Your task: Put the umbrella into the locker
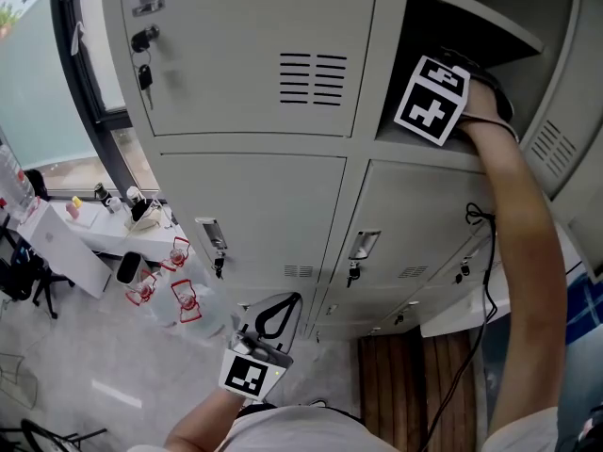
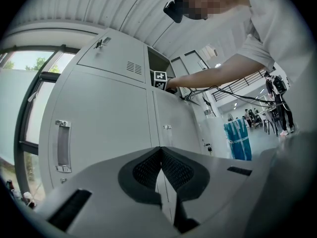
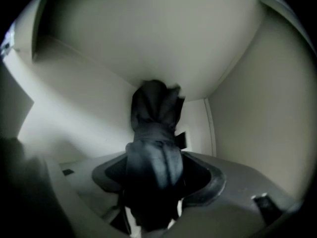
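The folded black umbrella (image 3: pixel 153 128) lies inside the open upper locker compartment (image 1: pixel 471 26), pointing at its pale back wall. My right gripper (image 3: pixel 154 170) reaches into that compartment, its marker cube (image 1: pixel 431 100) at the opening. Its jaws stand wide on either side of the umbrella, the pads (image 3: pixel 205 175) apart from the fabric. In the head view the umbrella is hidden. My left gripper (image 1: pixel 273 318) hangs low in front of the lower lockers, shut with nothing in it. In the left gripper view its pads (image 2: pixel 148 170) meet at the tip.
Closed grey locker doors (image 1: pixel 245 55) surround the open one, with keys (image 1: pixel 144 73) in some locks. The open door (image 1: pixel 565 139) hangs at the right. A cable (image 1: pixel 485 281) runs along my right arm. A white table (image 1: pixel 94 238) with small items stands lower left.
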